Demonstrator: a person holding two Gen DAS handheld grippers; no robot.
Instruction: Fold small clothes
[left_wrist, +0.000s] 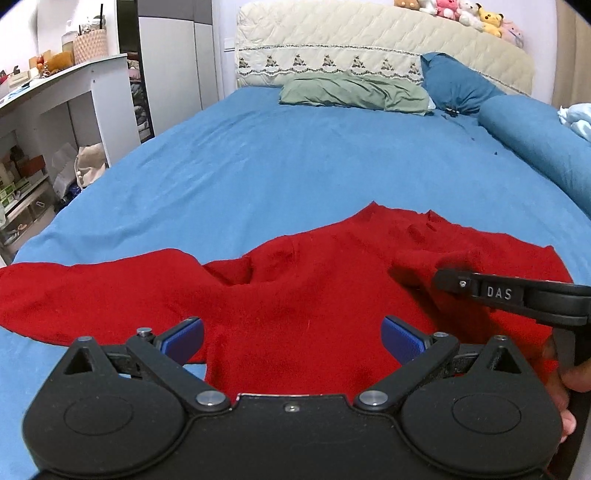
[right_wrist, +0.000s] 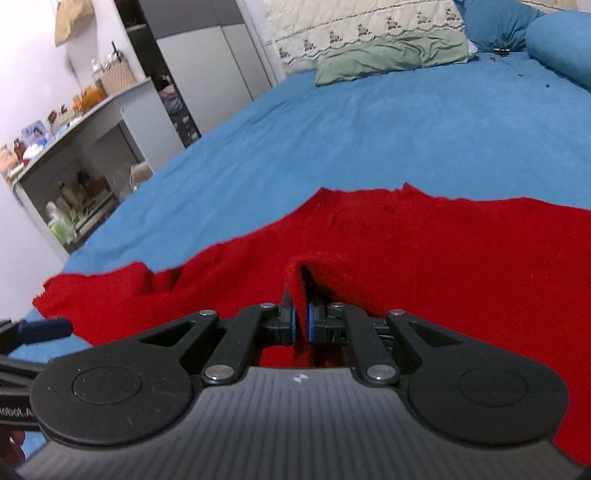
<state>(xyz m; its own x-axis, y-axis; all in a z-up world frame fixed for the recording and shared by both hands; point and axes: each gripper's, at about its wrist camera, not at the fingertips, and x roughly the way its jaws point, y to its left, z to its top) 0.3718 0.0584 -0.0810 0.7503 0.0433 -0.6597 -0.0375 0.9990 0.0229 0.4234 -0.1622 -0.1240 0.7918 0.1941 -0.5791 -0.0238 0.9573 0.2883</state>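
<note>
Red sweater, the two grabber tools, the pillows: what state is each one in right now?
Red sweater: spread on the bed, one fold pinched up.
Left gripper: open, holding nothing.
Right gripper: shut on the sweater fold.
Green pillow: rumpled, lying flat.
Blue sheet: spread, mostly smooth.

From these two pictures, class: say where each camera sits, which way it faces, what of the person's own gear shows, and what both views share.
Left wrist: sits on the left tongs, facing up the bed toward the headboard; its open blue pads, the right tongs and some fingers show.
Right wrist: sits on the right tongs, tilted, facing the same way; its pads pinch a fold of the red sweater.
Shared: red sweater, bed, green pillow, white shelf unit.
</note>
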